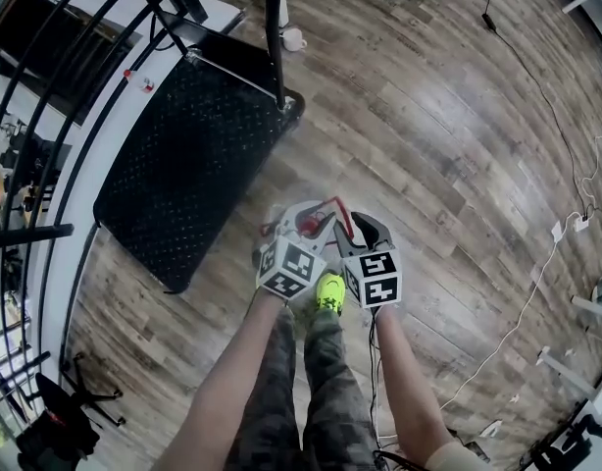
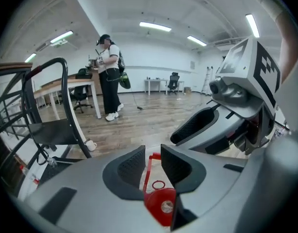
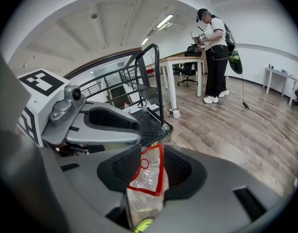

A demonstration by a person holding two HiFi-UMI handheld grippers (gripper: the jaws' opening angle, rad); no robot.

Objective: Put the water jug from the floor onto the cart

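Both grippers are low over the water jug (image 1: 293, 214) now, side by side. The jug is not on the cart (image 1: 183, 165): it stands on the wood floor (image 1: 458, 145) just off the cart's long side, near the end away from the push bar. It is upright, long axis vertical, red cap (image 2: 161, 205) pointing straight up at the wearer's head camera. The red handle (image 3: 162, 164) rises above the cap.

The left gripper (image 2: 150, 154) has its jaws apart, a thin strip of that handle standing in the gap. There is daylight beside the strip, so no squeeze there. The right gripper (image 3: 153, 152) is spread wide, and the handle's red loop fills most of the space between the pads, with the clear jug body below. I see no pad pressing on it, so that one is released too.

A yellow-green shoe (image 1: 329, 292) is planted right by the jug, on the side away from the cart. Well beyond the cart, a person (image 2: 109, 76) stands at a table (image 2: 76, 84).
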